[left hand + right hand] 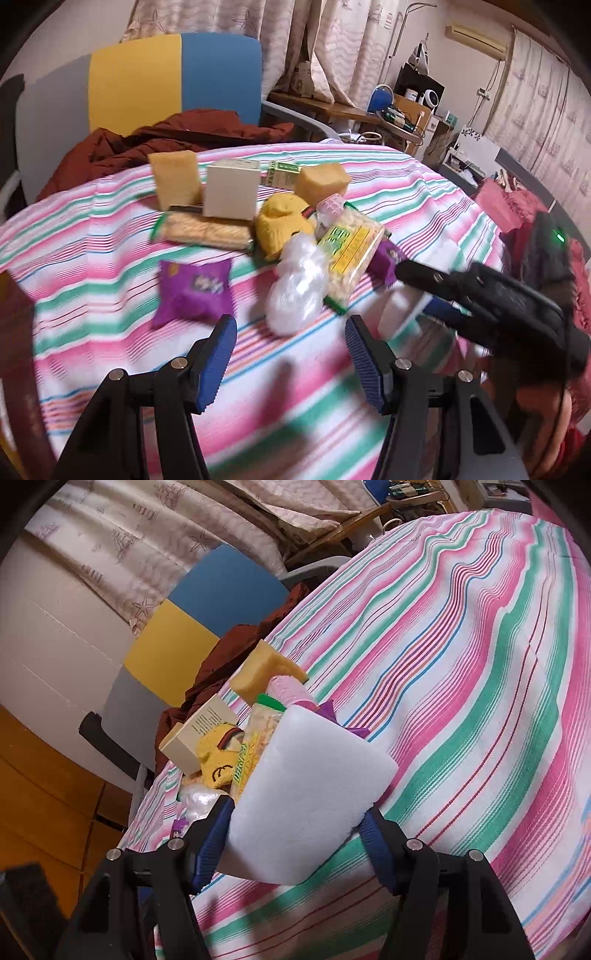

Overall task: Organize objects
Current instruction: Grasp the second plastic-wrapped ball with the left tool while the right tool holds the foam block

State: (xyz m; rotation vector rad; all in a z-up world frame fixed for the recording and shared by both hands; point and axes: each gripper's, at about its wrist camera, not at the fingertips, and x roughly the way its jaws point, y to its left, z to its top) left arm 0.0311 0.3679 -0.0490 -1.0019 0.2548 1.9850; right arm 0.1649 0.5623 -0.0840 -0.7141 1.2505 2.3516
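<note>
Squarely between right tongs (295,843) — white foam block (306,794), clamped

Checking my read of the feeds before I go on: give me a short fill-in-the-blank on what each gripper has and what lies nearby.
1. The right gripper is shut on a ____ foam block.
2. The left gripper holds ____.
3. The snack pouch nearest the left gripper is ____.
4. The tablecloth pattern is ____.

Missing words: white; nothing; purple; striped

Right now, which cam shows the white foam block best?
Right wrist: the white foam block fills the centre, clamped between the right gripper pads. Left wrist shows only a blurred white sliver beneath that gripper.
</note>
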